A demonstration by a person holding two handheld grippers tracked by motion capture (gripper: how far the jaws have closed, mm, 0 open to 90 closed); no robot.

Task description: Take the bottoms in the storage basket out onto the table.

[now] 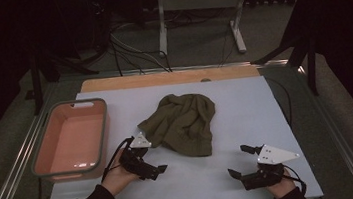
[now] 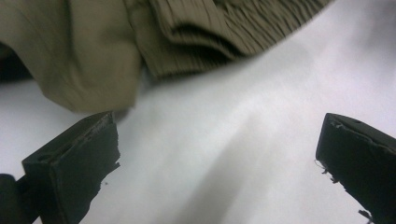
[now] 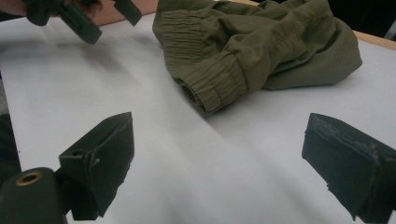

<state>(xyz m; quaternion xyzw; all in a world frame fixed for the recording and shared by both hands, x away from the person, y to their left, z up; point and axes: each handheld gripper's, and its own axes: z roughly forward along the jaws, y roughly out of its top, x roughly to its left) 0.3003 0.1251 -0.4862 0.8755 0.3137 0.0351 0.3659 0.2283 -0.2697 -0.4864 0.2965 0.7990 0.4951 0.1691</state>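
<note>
Garment [image 1: 183,123] sits bunched mid-mat [image 1: 253,171], bin [image 1: 73,136] to its left. Left gripper [image 1: 147,158] is at its near-left edge, right gripper [image 1: 244,161] well apart to the near right; both have jaws wide, holding nothing. Risk: a bite into the bunched folds grabs several layers or only the elastic cuff [image 3: 212,84], so cloth slips or drags across the mat.

You are working in a lab-like recording room, dark all round. Your table [image 1: 267,119] has a white top with a bare wooden strip at 12 o'clock. Beyond it, loose cables [image 1: 134,51] run over grey carpet, and a white metal frame [image 1: 198,1] stands on the floor. Black stand legs [image 1: 304,44] rise at 2 o'clock.
</note>
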